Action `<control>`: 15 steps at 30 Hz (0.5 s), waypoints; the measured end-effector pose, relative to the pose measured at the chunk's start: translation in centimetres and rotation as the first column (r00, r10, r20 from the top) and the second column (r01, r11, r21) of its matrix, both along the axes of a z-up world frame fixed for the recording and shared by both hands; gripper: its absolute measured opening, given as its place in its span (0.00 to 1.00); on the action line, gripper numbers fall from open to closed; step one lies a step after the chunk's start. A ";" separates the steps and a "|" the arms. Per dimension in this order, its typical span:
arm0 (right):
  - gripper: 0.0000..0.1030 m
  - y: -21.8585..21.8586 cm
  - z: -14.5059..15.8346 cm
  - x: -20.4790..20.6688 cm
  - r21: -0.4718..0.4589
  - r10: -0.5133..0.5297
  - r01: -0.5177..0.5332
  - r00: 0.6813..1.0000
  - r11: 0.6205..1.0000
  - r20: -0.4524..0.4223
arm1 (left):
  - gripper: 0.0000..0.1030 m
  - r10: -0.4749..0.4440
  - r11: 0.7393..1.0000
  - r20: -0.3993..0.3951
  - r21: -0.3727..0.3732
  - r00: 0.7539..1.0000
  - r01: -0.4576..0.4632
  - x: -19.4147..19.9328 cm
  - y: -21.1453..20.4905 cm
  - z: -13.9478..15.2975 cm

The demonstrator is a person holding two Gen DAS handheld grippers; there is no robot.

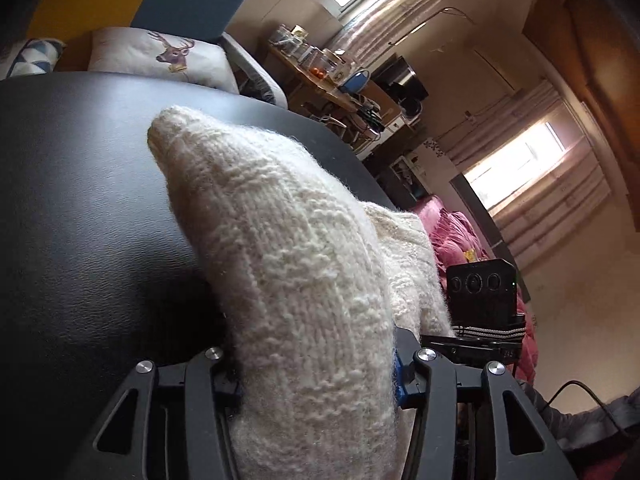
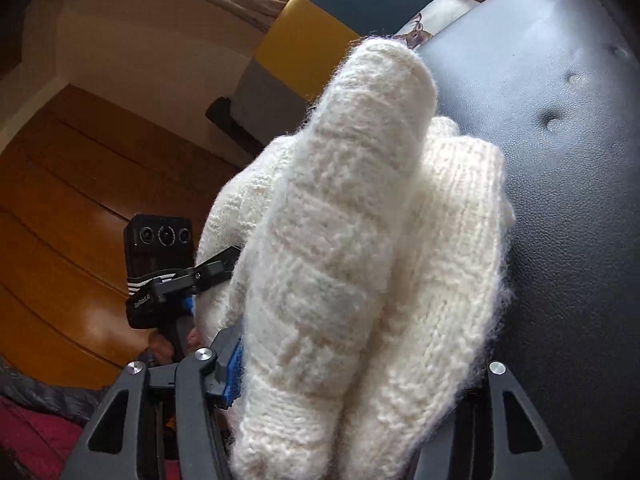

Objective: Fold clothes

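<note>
A cream knitted sweater (image 1: 296, 264) rises in a thick bunched fold over the black leather surface (image 1: 80, 200). My left gripper (image 1: 316, 380) is shut on its near end, the knit filling the gap between the blue-padded fingers. In the right wrist view the same sweater (image 2: 340, 216) stands as several rolled folds, and my right gripper (image 2: 356, 380) is shut on them. The two grippers hold the knit side by side: the right gripper's camera block (image 1: 480, 288) shows beside the fabric, and the left gripper (image 2: 216, 264) pinches the sweater's left edge. The fingertips are mostly hidden by wool.
A deer-print pillow (image 1: 160, 56) lies behind the leather surface (image 2: 560, 160), against a yellow and teal backrest (image 2: 308, 36). A cluttered wooden desk (image 1: 320, 76), pink bedding (image 1: 460, 232) and a black cable (image 1: 580, 396) are at the right. Wooden panelling (image 2: 80, 200) fills the left.
</note>
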State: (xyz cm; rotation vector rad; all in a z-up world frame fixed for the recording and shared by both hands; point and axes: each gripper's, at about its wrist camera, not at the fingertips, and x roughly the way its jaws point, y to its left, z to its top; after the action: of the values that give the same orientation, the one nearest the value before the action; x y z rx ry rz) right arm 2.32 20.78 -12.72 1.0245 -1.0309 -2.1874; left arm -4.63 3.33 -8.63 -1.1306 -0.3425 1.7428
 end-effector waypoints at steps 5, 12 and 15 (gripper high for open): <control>0.55 2.3 1.1 2.0 -0.016 -0.079 0.078 0.996 0.997 -0.043 | 0.49 -0.106 0.994 -0.035 0.001 0.994 0.106 0.6 5.5 2.0; 0.55 8.4 3.7 5.8 -0.063 -0.269 0.263 0.954 0.963 -0.134 | 0.49 -0.269 0.960 -0.108 0.044 0.957 0.275 -0.4 15.7 6.5; 0.55 11.7 5.8 7.4 -0.054 -0.346 0.342 0.919 0.938 -0.188 | 0.49 -0.334 0.936 -0.152 0.061 0.930 0.346 -1.1 21.0 8.6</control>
State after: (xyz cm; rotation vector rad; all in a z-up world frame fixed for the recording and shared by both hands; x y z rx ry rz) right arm 9.74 32.48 -6.94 0.6367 -1.2103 -2.4913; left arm -5.76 24.37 -0.06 -0.9369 -0.1245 1.4739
